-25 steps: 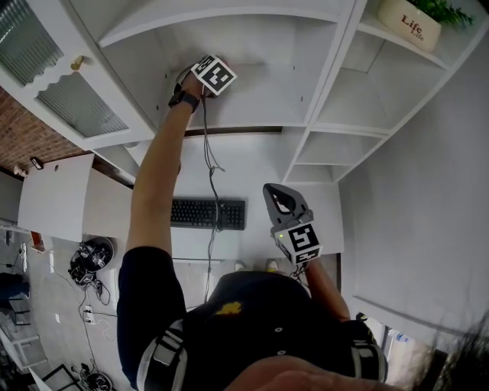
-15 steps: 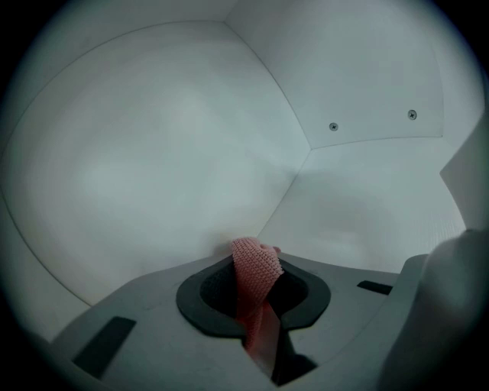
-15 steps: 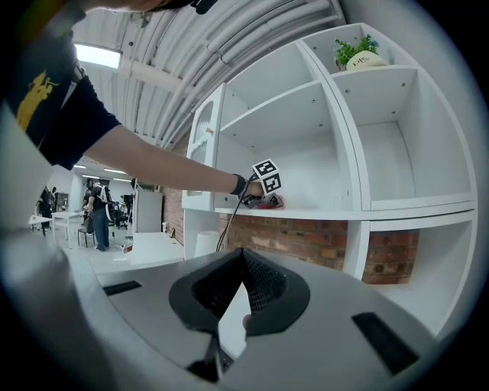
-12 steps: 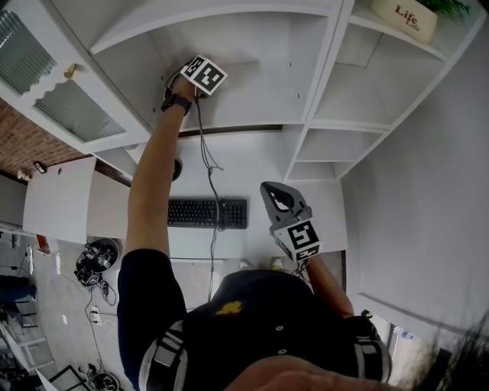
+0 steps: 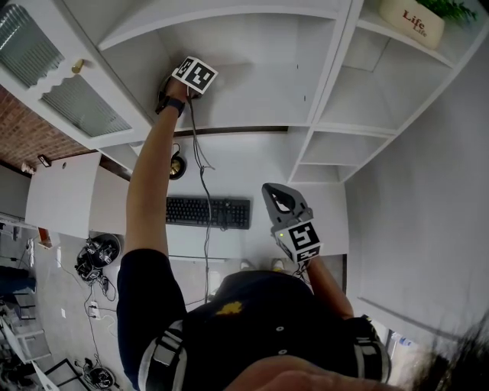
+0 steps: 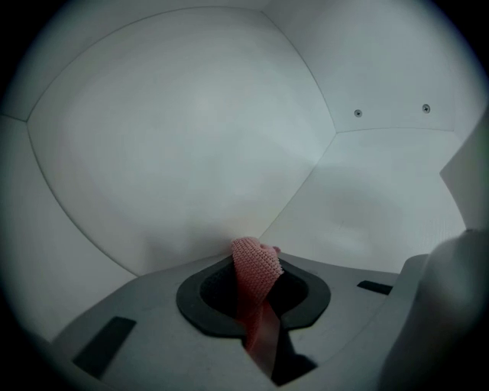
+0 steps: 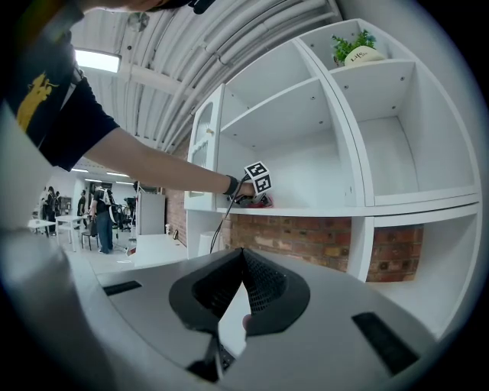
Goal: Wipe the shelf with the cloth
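My left gripper (image 5: 191, 76) reaches up into the wide compartment of the white shelf unit (image 5: 252, 99), near its left back corner. In the left gripper view the jaws are shut on a pink knitted cloth (image 6: 256, 267), whose tip presses toward the white shelf surface (image 6: 367, 198) where the walls meet. The left gripper (image 6: 256, 261) faces that corner closely. My right gripper (image 5: 283, 200) hangs low over the desk, shut with nothing in it. From the right gripper (image 7: 243, 256) view, the left gripper's marker cube (image 7: 258, 181) and a bit of red cloth (image 7: 265, 201) show on the shelf board.
A black keyboard (image 5: 208, 211) lies on the white desk below. A cable (image 5: 200, 176) hangs from the left gripper. A glazed cabinet door (image 5: 69, 84) stands open at the left. A white planter (image 5: 412, 21) sits in the upper right compartment. Smaller cubbies (image 5: 344, 145) lie to the right.
The left gripper has slid leftward along the shelf with the cloth, toward the corner. The right gripper has stayed where it was.
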The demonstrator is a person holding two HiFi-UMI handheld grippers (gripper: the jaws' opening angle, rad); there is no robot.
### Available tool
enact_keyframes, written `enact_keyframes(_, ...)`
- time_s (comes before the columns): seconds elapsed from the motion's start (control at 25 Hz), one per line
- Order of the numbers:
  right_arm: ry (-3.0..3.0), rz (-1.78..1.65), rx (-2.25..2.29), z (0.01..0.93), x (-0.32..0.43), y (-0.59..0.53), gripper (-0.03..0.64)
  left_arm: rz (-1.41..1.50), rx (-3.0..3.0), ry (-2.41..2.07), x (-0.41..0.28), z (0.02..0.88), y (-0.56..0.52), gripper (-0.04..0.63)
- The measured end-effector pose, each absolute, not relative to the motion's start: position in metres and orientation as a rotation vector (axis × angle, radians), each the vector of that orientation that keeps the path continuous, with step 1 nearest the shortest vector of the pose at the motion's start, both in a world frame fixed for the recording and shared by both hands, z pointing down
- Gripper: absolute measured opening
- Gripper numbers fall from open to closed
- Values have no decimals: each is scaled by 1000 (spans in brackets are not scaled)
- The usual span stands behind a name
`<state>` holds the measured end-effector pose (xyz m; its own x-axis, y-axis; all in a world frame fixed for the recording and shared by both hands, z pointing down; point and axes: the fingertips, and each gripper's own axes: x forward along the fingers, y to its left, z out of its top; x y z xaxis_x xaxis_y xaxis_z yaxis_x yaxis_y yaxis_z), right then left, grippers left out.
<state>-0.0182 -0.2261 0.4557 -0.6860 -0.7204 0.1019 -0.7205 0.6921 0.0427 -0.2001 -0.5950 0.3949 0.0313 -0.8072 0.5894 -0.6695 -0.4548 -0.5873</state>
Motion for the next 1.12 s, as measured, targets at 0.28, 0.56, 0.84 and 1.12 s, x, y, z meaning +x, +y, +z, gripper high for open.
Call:
enact_keyframes(0.28,-2796,-6,1200,452,-17,-227,5,-1426,-2083,1627,-211,395,-598,71)
enact_keyframes(0.56,-2787,-10,1203,454,-17,-226,5,-1426,-2082,1631,-210,395,-599,71)
enact_keyframes(0.84,-2769,-51,1231,447,-14,-219,5,-1432,-2001,1541,-201,392,-593,72)
enact_keyframes(1.12,-2719,-68,1336,442,21,-217,5,-1286,-2077,1031,-40,382,-553,72)
